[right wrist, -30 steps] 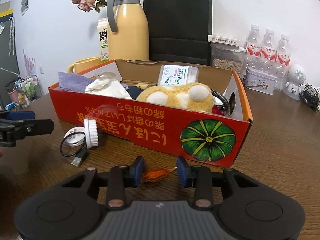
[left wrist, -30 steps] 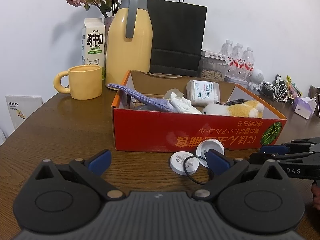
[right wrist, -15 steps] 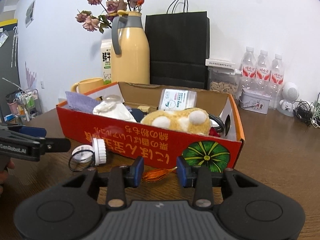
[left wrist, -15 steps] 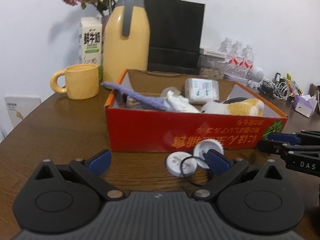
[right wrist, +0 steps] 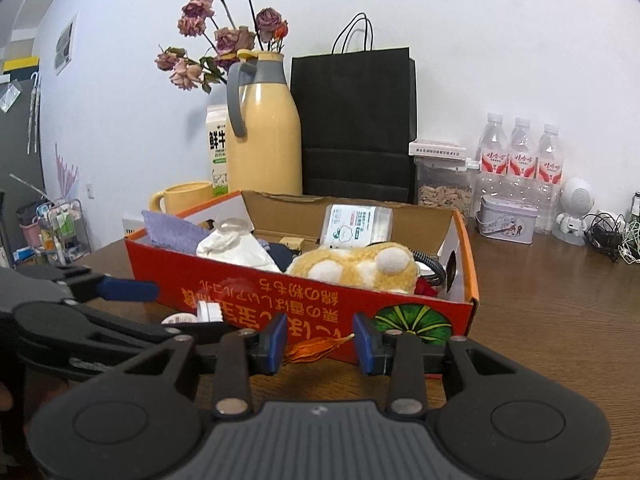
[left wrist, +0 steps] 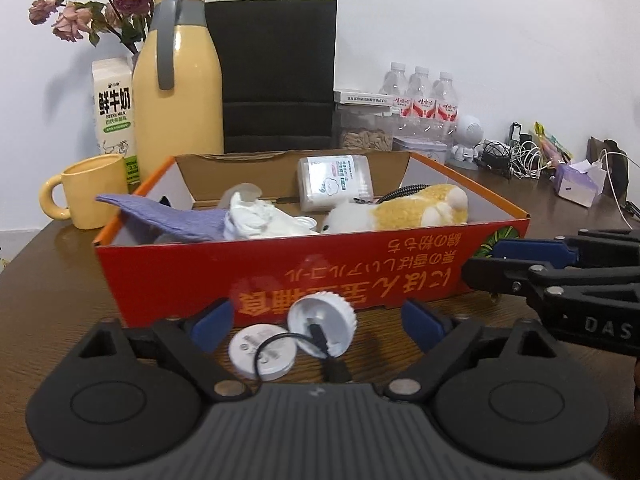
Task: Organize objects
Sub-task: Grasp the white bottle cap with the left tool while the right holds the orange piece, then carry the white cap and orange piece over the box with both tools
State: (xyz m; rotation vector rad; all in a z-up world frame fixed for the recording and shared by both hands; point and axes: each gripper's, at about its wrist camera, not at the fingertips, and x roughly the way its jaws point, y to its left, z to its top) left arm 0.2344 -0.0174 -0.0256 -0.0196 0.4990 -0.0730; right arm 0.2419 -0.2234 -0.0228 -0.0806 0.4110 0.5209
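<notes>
Between the left gripper's [left wrist: 316, 320] blue fingers [left wrist: 210, 320], which stand wide apart and level with the desk [left wrist: 56, 300], lie a flat white disc [left wrist: 262, 354] and a ridged white cap [left wrist: 322, 322] tilted on edge, touching the disc at its 2 o'clock. A thin black cable [left wrist: 280, 342] loops over both, its plug end partly hidden behind the gripper body. Just beyond, at 12 o'clock, stands the red cardboard box [left wrist: 360, 276], holding a purple cloth [left wrist: 168, 216], crumpled white tissue [left wrist: 256, 218], a wipes pack [left wrist: 336, 182] and a yellow plush toy [left wrist: 404, 210].

From the right wrist view, the right gripper [right wrist: 320, 338] is held low and level, its fingers [right wrist: 276, 340] part-open either side of an orange dried pod [right wrist: 316, 350] without touching it. The pod lies on the desk against the box's near wall; whether it rests flat is hard to make out. The left gripper crosses in at 9 o'clock, hiding most of the disc and cap.
</notes>
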